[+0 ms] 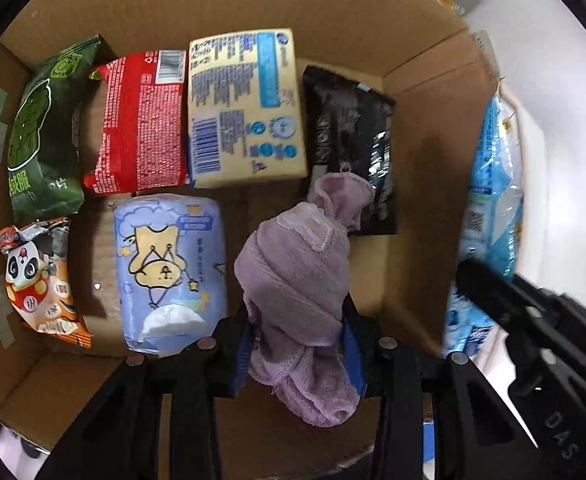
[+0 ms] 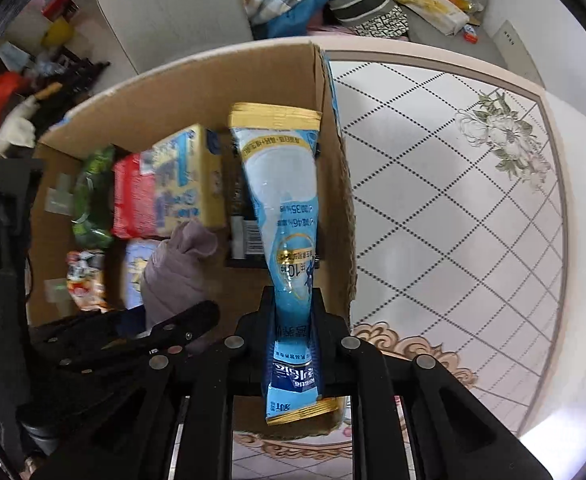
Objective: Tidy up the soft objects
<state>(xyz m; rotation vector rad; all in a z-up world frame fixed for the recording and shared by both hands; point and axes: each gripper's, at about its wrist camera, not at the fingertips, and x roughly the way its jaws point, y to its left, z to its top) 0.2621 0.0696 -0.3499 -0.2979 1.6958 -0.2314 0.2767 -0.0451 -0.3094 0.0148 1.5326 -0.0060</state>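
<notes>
- While both tongs hang over the box (image 1: 221, 4), each carries its own load; the coming move turns on where bare floor is left inside.
- Left tongs (image 1: 299, 344): clamped on a lilac towel (image 1: 293, 276), bunched, long axis running forward along the fingers, free end drooping toward the black pack (image 1: 349, 148).
- Right tongs (image 2: 293, 316): clamped low on a blue pouch (image 2: 283, 200), held upright, gold-sealed top pointing away, long axis in line with the fingers. It hangs just inside the box's right wall (image 2: 341, 184).
- Packed already: green pack (image 1: 45, 132), red pack (image 1: 137, 124), yellow pack (image 1: 245, 108) and the black one along the far row; panda pack (image 1: 41, 276) and tissue pack (image 1: 169, 268) in the near row.
- Open cardboard shows in the near row, right of the tissue pack, directly under the towel. My read: that gap is the towel's slot, and the left tongs are the nearer to it.
- Pouch sits to the right of the towel; in the left view it appears at the right wall. Room beside the black pack looks narrow, so it likely goes in on edge.
- Risk, as judged: both tongs crowd the same corner; one should drop first.
</notes>
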